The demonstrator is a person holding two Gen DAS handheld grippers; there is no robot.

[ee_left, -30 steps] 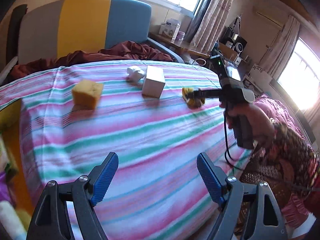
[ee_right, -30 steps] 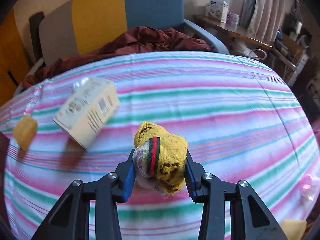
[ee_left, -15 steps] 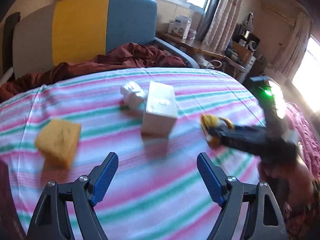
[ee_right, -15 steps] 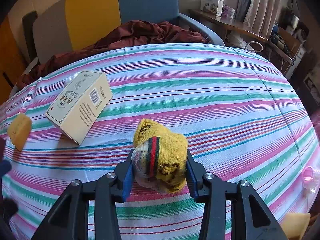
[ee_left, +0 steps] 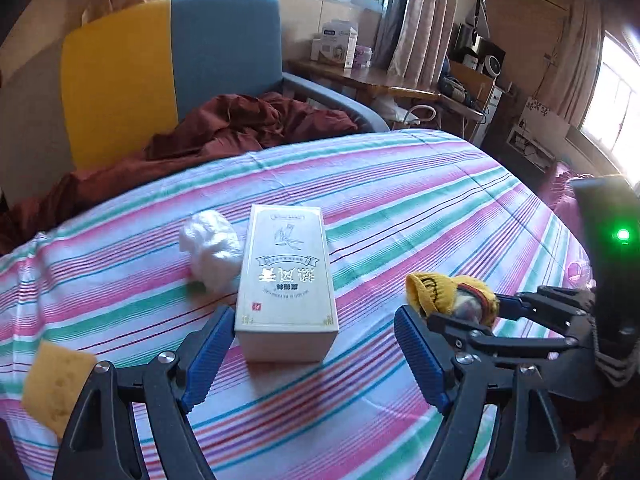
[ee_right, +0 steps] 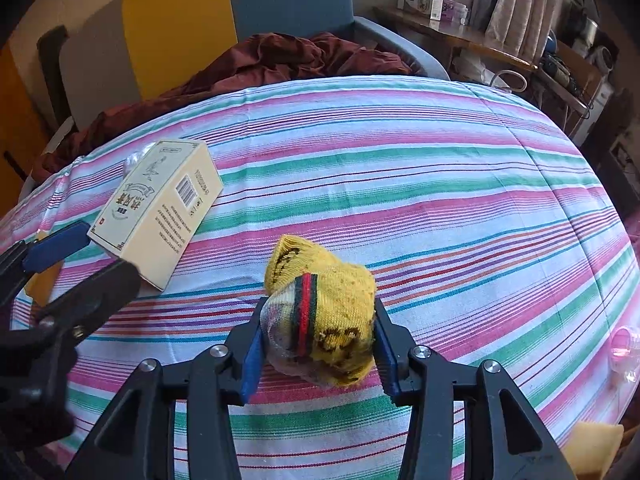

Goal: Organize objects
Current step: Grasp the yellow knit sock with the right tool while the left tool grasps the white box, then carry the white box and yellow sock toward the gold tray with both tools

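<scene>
The left gripper (ee_left: 316, 354) stands wide open with nothing in it, its blue pads either side of the near end of the cream box (ee_left: 286, 280) lying mid-way across the striped bedspread (ee_left: 400, 200); a crumpled white wad (ee_left: 210, 246) touches the box's left side, a yellow sponge (ee_left: 56, 388) sits near the bedspread's left edge, and the right gripper (ee_left: 472, 312) reaches in from the right with the yellow sock (ee_left: 440, 290). From the right wrist, the right gripper (ee_right: 318, 354) is clamped on the balled yellow sock (ee_right: 324, 320) just above the bedspread (ee_right: 440, 200), with the box (ee_right: 156, 212) to its left, the left gripper (ee_right: 86, 258) at that box's near end, and a small pink item (ee_right: 622, 348) by the right edge.
</scene>
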